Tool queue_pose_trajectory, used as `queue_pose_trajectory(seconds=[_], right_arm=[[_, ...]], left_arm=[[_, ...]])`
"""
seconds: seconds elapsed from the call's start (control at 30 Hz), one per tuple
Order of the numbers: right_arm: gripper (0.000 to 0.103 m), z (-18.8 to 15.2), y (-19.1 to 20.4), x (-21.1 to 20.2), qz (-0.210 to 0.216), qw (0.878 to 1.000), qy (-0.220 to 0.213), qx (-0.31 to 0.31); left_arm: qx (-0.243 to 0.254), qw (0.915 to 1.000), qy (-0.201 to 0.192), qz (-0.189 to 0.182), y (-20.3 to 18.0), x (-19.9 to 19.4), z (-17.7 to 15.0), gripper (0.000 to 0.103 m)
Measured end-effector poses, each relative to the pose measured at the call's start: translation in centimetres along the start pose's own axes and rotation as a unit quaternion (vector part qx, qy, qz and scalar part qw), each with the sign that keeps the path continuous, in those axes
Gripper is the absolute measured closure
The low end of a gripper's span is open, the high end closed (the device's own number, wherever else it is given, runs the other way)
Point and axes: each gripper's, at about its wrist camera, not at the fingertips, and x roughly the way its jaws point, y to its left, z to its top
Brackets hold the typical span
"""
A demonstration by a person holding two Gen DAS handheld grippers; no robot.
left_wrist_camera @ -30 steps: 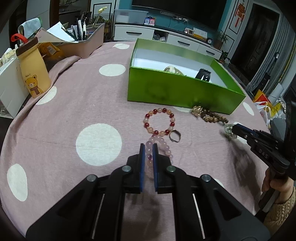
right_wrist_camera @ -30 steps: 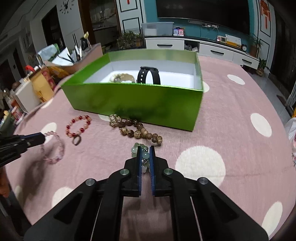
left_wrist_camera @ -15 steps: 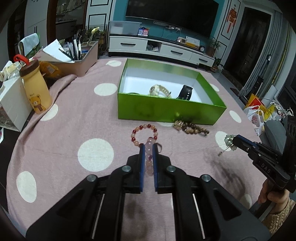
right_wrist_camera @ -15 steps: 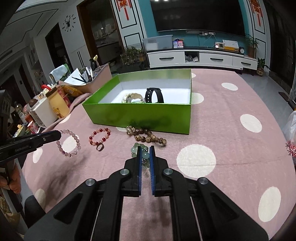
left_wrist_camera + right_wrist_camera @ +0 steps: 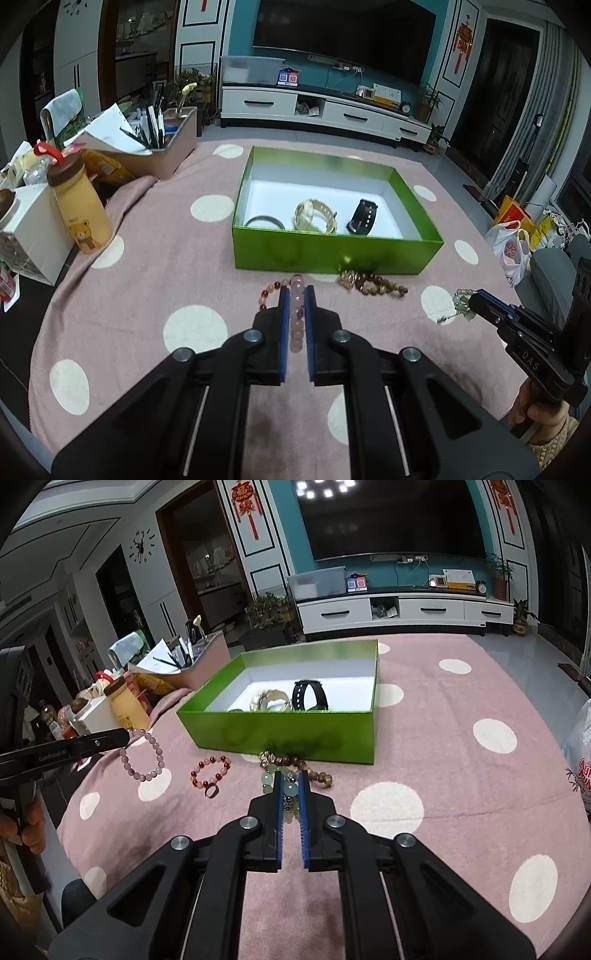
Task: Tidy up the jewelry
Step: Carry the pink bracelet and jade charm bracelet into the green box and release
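Above the pink dotted tablecloth (image 5: 122, 295), left gripper (image 5: 296, 295) pinches the pale pink bead bracelet (image 5: 142, 753), right gripper (image 5: 290, 781) the green jade bracelet (image 5: 461, 301). Green cardboard box (image 5: 332, 254) is ahead; dangling loops could snag its rim, imo.

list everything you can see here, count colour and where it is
green box: 1, green outside, white inside, open, middle of table
black watch: 1, black, inside box
gold watch: 1, gold, inside box, beside black watch
dark bangle: 1, dark, inside box near its front wall
red bead bracelet: 1, red and peach, on cloth in front of box
ring: 1, dark, on cloth beside red bracelet
brown bead string: 1, brown and gold, on cloth against box front
tablecloth: 1, pink with white dots
bear bottle: 1, yellow, table's left edge
pink bead bracelet: 1, pale pink, held off the table
green bead bracelet: 1, pale green, held
left tool: shut on pink bracelet
right tool: shut on green bracelet
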Motion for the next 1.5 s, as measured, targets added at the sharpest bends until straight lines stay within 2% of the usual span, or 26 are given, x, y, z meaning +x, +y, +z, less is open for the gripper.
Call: queue_pose_trajectory(seconds=[0.5,0.8,0.97,1.13,1.5], right_arm=[[0.096,3.4,-1.2,0.3,-0.001,1.0,-0.03,-0.002],[0.096,7.1,-2.8,2.3,-0.008,0.999,-0.04,0.002],[0.096,9.1,-3.3,4.0,-0.01,0.999,-0.039,-0.001],[0.096,10.5,-4.3,7.0,-0.005,1.0,-0.016,0.012],[0.096,11.2,-5.1,12.8,-0.028,0.999,0.033,0.012]], left_arm=[[0.021,0.9994,-0.028,-0.004,-2.7,0.5,4.7,0.096],[0.024,0.9992,-0.03,-0.008,-3.4,3.6,9.3,0.096],[0.018,0.9996,-0.02,0.002,-2.8,6.3,11.9,0.096],[0.004,0.9997,0.008,0.025,-1.6,10.3,13.9,0.096],[0.014,0.9965,0.053,0.064,-0.6,16.7,14.4,0.096]])
